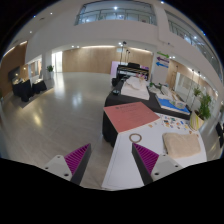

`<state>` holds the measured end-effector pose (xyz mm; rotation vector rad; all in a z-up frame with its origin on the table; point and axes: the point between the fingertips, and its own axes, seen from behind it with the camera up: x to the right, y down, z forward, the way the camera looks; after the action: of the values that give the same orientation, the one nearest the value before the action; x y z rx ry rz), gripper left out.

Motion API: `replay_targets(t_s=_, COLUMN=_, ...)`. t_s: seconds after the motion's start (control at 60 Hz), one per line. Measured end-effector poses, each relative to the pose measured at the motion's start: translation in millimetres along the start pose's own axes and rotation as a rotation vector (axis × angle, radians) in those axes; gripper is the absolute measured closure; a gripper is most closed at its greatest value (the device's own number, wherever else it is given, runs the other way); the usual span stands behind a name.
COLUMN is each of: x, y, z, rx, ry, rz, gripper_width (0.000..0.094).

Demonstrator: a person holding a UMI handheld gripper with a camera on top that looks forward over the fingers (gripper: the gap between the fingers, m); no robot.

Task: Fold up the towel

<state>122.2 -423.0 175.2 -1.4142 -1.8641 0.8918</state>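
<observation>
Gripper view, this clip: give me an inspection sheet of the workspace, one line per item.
Surface: white table just ahead of the gripper, more tables beyond.
Job's things: pink towel lying flat on the table, untouched; beige folded cloth beside the right finger.
Clutter: small items past the towel, too small to identify.
Gripper: gripper open, held above the table's near edge, nothing between the fingers.
Cables: nothing seen.
Surroundings: large hall with a shiny floor, an upper balcony, plants at the right.
</observation>
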Motion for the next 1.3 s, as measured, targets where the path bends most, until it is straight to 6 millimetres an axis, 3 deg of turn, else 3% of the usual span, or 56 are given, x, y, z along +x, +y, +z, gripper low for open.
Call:
replay_targets(t_s=0.133, x=28, y=-4, z=1, rx=0.010, ry=0.049, rz=-0.004, gripper_width=0.0087)
replay_targets(t_s=0.15, x=41, y=-2, z=9, rx=0.010, ry=0.056, rz=-0.003, gripper_width=0.0086)
replay_targets(t_s=0.233, x=71, y=-1, z=15, rx=0.009, ry=0.089, rz=0.016, gripper_width=0.0084)
replay_targets(t_s=0.367, x=122, y=6, z=16, rx=-0.007, ry=0.163, rz=0.043, gripper_width=0.0084)
replay_targets(t_s=0.5, x=188, y=21, z=37, rx=-0.025, ry=0.228, rz=0.072, gripper_width=0.0085)
replay_targets(t_s=0.717, x=255, y=43, z=69, rx=-0.045, ry=0.277, rz=0.089, gripper_width=0.0084)
replay_targets(t_s=1.083, x=318, y=89, z=183, rx=-0.094, ry=0.248, rz=0.112, gripper_width=0.0088)
replay_targets(t_s=1.167, x=327, y=98, z=200, rx=-0.110, ry=0.236, rz=0.117, gripper_width=0.0107)
replay_targets(t_s=1.233, x=330, y=104, z=210, rx=-0.121, ry=0.220, rz=0.130, gripper_width=0.0162)
replay_targets(t_s=1.3, x=331, y=111, z=215, rx=-0.143, ry=0.210, rz=0.134, gripper_width=0.0395)
